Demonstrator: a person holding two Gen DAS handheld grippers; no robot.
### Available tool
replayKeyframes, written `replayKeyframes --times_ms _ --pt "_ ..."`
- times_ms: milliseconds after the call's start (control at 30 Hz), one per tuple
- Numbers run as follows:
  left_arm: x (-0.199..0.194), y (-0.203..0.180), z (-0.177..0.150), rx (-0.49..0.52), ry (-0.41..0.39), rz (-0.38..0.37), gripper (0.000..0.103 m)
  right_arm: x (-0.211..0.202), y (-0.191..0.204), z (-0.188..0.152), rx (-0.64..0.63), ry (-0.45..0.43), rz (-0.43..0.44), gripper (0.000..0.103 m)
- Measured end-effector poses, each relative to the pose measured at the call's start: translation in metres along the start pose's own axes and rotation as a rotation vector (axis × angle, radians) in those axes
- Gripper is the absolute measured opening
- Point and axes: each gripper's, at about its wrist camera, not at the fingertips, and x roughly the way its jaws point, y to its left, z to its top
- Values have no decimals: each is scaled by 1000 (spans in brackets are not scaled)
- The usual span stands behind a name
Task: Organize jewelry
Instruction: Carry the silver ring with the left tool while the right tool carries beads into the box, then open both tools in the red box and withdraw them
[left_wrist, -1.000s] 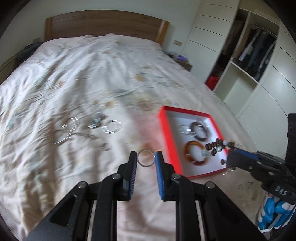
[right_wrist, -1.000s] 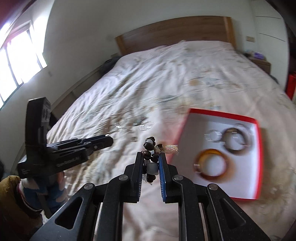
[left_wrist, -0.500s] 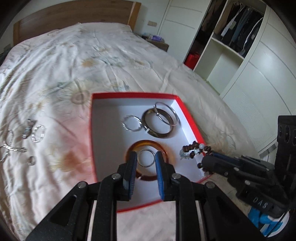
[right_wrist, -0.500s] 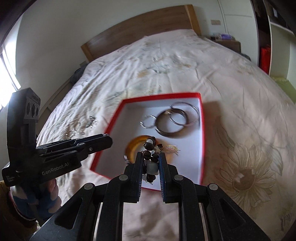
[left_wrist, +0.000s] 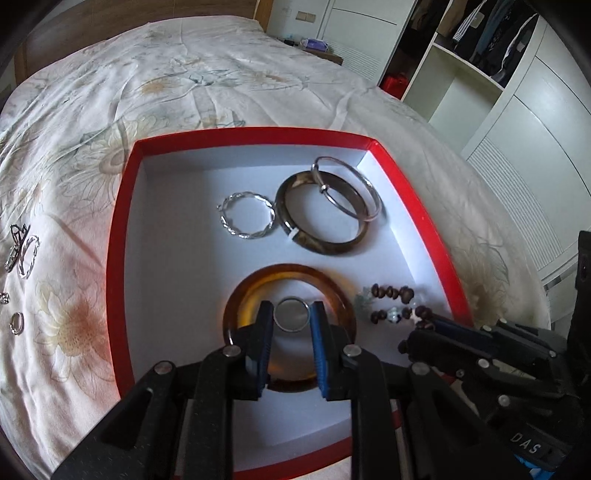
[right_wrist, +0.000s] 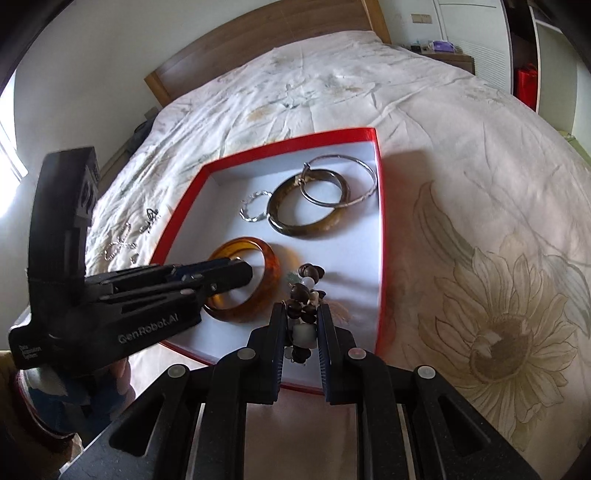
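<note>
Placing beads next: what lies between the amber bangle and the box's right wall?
In the left wrist view, only the bead bracelet, pinched by the right gripper, over bare white floor.

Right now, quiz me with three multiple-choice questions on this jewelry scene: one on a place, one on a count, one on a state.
1. Where is the left gripper with its ring?
A. over the amber bangle
B. over the bedspread
C. beside the wardrobe

2. How many bangles lie in the red box?
A. two
B. four
C. six

3. The right gripper is:
A. open, empty
B. shut on the bead bracelet
C. out of view

Answers: 1 A, the ring sits inside the bangle's outline. 2 B, amber, dark, twisted silver, plain silver. 3 B, beads are pinched between its fingers.
</note>
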Motion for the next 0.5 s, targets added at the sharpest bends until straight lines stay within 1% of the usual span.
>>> replayKeyframes --times_ms 233,400,500 --pt "0 3 3 -23 12 0 20 0 1 -1 2 15 -24 18" --pt "-3 7 2 -52 23 -4 22 -11 -2 -3 18 10 -42 18" --pt "-12 7 -2 -68 17 -13 23 -23 0 -4 20 -5 -53 18"
